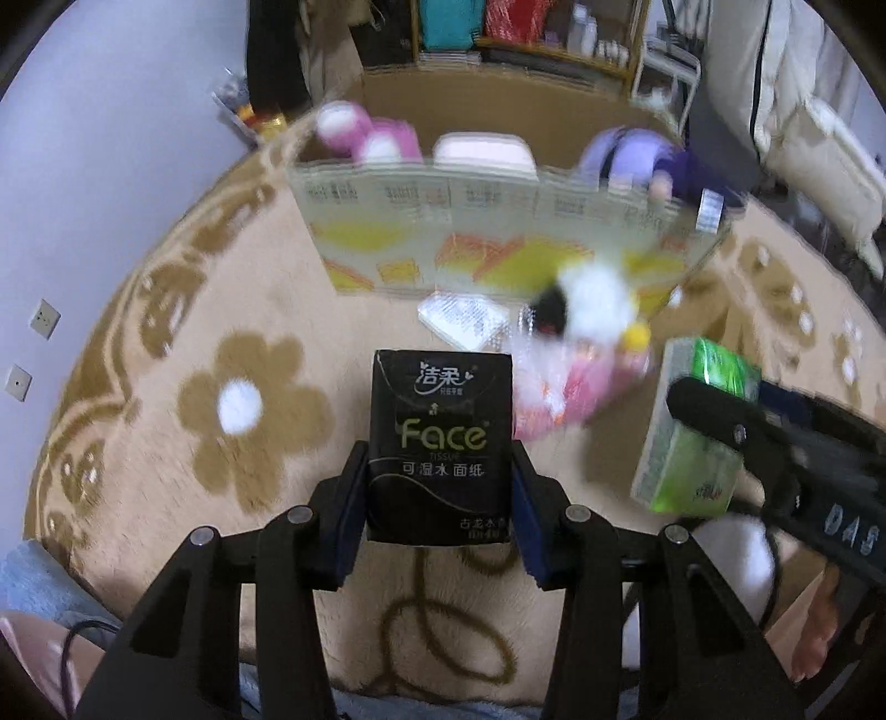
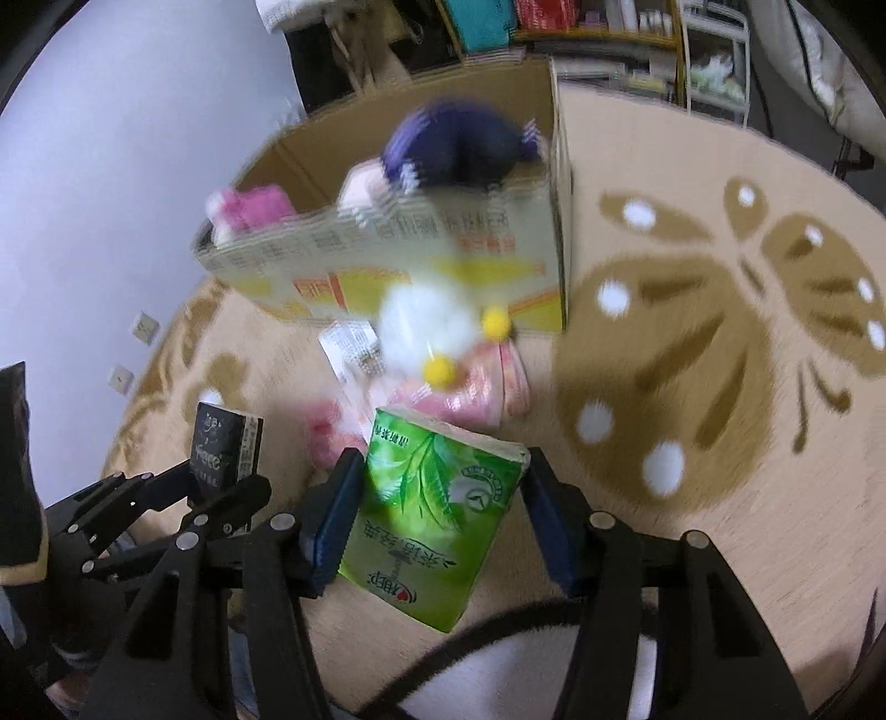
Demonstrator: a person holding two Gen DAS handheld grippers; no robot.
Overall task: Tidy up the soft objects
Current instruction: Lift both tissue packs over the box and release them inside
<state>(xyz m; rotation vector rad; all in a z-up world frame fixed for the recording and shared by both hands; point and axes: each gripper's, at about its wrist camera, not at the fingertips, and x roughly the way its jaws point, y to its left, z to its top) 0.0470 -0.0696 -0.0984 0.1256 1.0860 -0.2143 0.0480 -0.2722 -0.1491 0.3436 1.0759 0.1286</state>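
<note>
Cardboard, printed with yellow and orange shapes, makes up the open box [image 1: 498, 221] standing on the rug ahead of both grippers. Inside it, against the near wall, sit a pink plush toy [image 1: 365, 135] at the left end, a pale pink and white cushion-like thing [image 1: 482, 152] in the middle, and a purple plush toy [image 1: 659, 160] at the right end, its dark head poking above the rim. All 3 are blurred.

Just in front of the box, on the rug, lies a white fluffy toy [image 2: 429, 324] with 2 yellow pompoms, resting on pink crinkly packets [image 2: 470, 396]. A small white printed packet [image 1: 465, 321] lies beside them, touching the foot of the box.

The left gripper [image 1: 440, 482] has its jaws clamped on a black tissue pack [image 1: 440, 448] marked "Face", held upright above the rug. The right gripper [image 2: 437, 509] has its jaws on either side of a green tissue pack [image 2: 432, 509] with a leaf print, tilted; the left pad presses it, while the right pad looks barely touching.

The beige rug [image 1: 221, 310] carries brown flowers with white centres, and a large brown butterfly to the right of the box. Behind the box stands a wooden shelf [image 1: 554, 44] holding books and small bottles. A pale lilac wall [image 1: 83, 166] with 2 sockets runs along the left, and white bedding [image 1: 803, 138] shows at the far right.
</note>
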